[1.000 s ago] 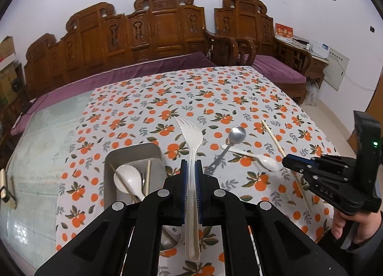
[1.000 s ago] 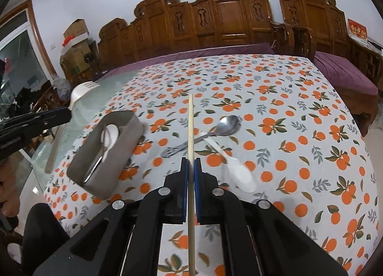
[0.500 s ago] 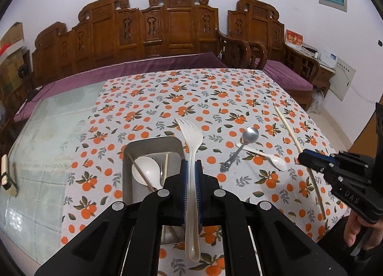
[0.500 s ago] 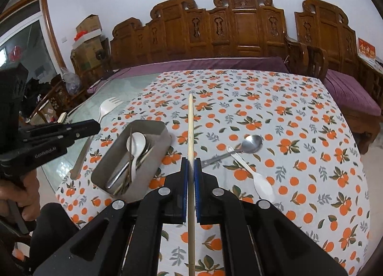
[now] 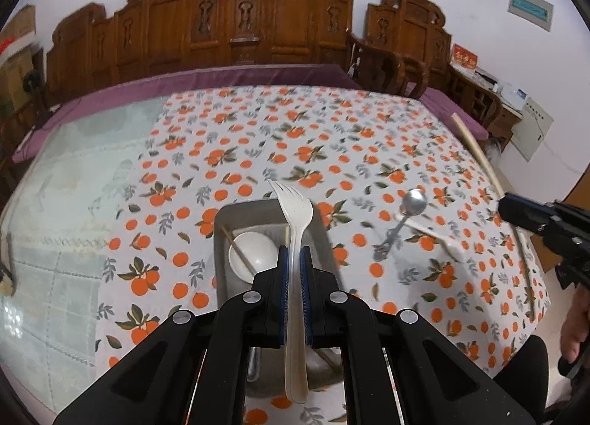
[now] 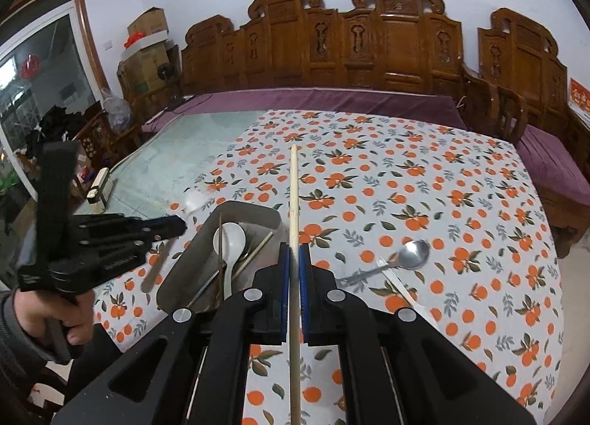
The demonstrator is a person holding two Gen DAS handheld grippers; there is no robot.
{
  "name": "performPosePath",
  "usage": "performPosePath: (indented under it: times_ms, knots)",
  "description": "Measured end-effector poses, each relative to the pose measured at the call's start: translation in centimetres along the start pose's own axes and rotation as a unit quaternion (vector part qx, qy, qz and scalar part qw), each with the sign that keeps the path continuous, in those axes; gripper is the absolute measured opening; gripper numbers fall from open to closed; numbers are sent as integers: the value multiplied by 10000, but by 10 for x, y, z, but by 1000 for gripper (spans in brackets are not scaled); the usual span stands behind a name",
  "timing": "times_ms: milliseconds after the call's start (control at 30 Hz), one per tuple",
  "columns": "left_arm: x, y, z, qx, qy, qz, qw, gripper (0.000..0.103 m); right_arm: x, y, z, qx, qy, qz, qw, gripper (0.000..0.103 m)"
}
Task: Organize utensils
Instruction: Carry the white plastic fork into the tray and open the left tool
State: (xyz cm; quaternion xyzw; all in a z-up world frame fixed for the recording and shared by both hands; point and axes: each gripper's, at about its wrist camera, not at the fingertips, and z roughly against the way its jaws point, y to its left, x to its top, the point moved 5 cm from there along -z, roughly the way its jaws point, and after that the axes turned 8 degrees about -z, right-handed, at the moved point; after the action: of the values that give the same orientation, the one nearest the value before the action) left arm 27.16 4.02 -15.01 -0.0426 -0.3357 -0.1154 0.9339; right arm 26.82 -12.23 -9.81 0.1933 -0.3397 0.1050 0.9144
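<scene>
My left gripper (image 5: 294,253) is shut on a white plastic fork (image 5: 295,215), tines forward, held over the grey metal tray (image 5: 236,209). Inside the tray lie a white spoon (image 5: 252,255) and a thin chopstick (image 5: 238,250). My right gripper (image 6: 294,251) is shut on a wooden chopstick (image 6: 293,196), raised just right of the tray (image 6: 254,211). On the cloth to the right rest a metal spoon (image 6: 411,252) and a white plastic spoon (image 6: 400,286). The left gripper (image 6: 173,226) also shows at the left of the right wrist view, the right gripper (image 5: 516,209) at the right edge of the left wrist view.
An orange-print tablecloth (image 5: 332,152) covers most of the glass table (image 5: 73,167). A carved wooden bench with a purple cushion (image 6: 332,97) runs along the far side. Cardboard boxes (image 6: 147,41) stand at the back left. A hand (image 6: 51,314) grips the left handle.
My left gripper has carried the fork over the tray, which now sits right under the tines. My right gripper has risen with the chopstick and shifted left toward the tray.
</scene>
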Motion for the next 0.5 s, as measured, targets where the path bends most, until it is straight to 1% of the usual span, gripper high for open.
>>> performPosePath:
  times_ms: [300, 500]
  knots:
    - [-15, 21, -52, -39, 411, 114, 9991, 5, 5, 16, -41, 146, 402, 92, 9990, 6]
    - [-28, 26, -73, -38, 612, 120, 9980, 5, -2, 29, -63, 211, 677, 268, 9971, 6]
